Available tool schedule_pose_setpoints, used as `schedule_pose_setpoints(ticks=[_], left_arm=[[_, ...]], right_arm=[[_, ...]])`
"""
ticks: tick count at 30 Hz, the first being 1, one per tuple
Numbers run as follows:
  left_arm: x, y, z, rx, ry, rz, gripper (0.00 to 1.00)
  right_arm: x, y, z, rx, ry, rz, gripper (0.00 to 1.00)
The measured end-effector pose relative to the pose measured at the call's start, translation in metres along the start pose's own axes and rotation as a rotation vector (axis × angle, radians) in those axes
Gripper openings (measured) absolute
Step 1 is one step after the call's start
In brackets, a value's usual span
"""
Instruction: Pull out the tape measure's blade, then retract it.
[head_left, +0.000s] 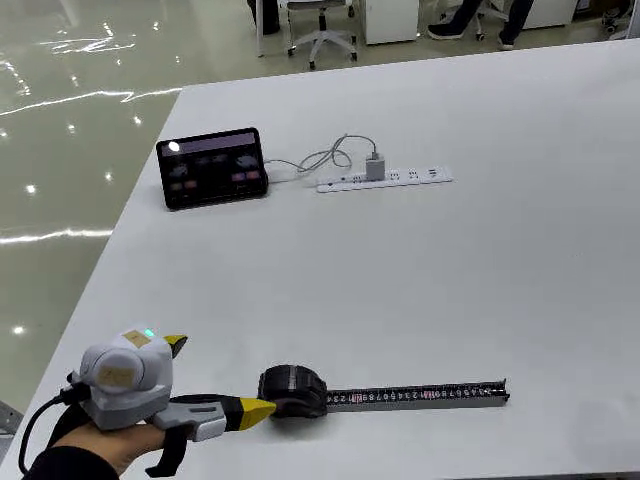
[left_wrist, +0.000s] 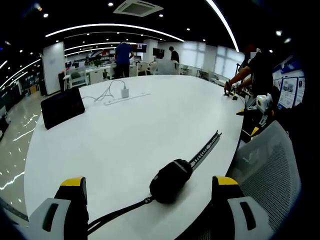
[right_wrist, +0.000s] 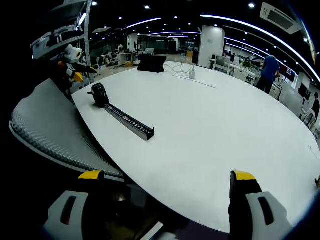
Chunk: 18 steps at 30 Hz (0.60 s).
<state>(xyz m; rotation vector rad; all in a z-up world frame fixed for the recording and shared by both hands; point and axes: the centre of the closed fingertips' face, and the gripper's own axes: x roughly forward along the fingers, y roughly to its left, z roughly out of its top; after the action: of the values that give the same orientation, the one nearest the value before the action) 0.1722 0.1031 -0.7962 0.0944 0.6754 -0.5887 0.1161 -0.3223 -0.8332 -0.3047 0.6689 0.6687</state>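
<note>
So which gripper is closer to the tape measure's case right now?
Left. The left gripper is right at the case, jaws open toward it. The right gripper hangs back near the table edge, beyond the far end of the blade.

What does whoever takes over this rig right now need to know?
Left gripper: open, right behind the tape measure case, one fingertip beside it, not clamped on it.
Right gripper: open, holding nothing, out past the table edge, well short of the blade's hook end.
Things: the case lies near the table's front edge; the blade lies pulled out flat along the table.
Done: blade pulled out.
Left: retract the blade into the case.
</note>
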Motion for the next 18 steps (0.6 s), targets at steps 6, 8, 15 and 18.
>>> schedule_pose_setpoints(ticks=[6,8,15,18], left_arm=[[0.013,-0.019,0.007,-0.043,0.044,0.053,1.0],[0.018,-0.023,0.01,-0.056,0.039,0.068,1.0],[0.029,-0.024,0.001,-0.135,0.073,0.19,1.0],[0.032,-0.028,-0.004,-0.184,0.076,0.19,0.99]], right_arm=[[0.009,0.003,0.007,-0.021,0.019,0.025,1.0],[0.012,0.005,0.01,-0.032,0.019,0.041,1.0],[0.029,0.009,0.03,-0.125,0.026,0.093,1.0],[0.033,0.012,0.037,-0.173,0.027,0.111,0.97]])
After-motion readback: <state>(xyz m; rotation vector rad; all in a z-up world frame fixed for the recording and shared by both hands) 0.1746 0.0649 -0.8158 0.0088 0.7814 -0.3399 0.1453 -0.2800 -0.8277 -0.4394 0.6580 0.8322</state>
